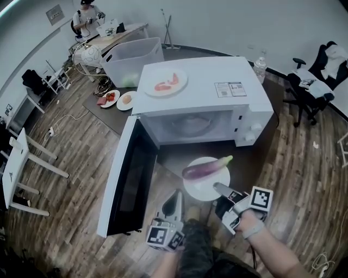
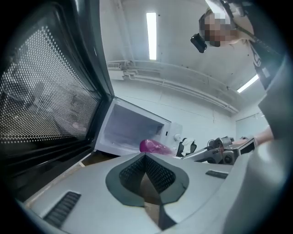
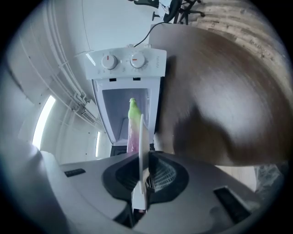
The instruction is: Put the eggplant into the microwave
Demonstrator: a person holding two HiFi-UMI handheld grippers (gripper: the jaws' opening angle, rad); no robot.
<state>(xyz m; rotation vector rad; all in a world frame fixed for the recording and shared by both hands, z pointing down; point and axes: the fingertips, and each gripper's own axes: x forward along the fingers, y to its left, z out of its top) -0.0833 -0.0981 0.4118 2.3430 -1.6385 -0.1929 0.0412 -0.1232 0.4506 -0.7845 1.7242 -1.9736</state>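
A purple eggplant (image 1: 205, 166) with a green stem lies on a white plate (image 1: 209, 187). My right gripper (image 1: 217, 188) is shut on the plate's near rim and holds it just in front of the open cavity of the white microwave (image 1: 206, 89). The microwave door (image 1: 128, 179) stands swung out to the left. In the right gripper view the plate (image 3: 142, 146) shows edge-on between the pads, the eggplant (image 3: 133, 123) beyond it and the microwave (image 3: 132, 61) behind. My left gripper (image 1: 175, 198) hangs shut and empty to the left of the plate; its view shows the eggplant (image 2: 153, 146) and the door (image 2: 46, 105).
A plate of pink food (image 1: 166, 82) rests on the microwave's top. Behind it stand a clear plastic bin (image 1: 130, 59), two small plates (image 1: 110, 98) and a bottle (image 1: 260, 67). An office chair (image 1: 312, 81) is at the right, a white table (image 1: 13, 168) at the left, a person (image 1: 87, 16) far back.
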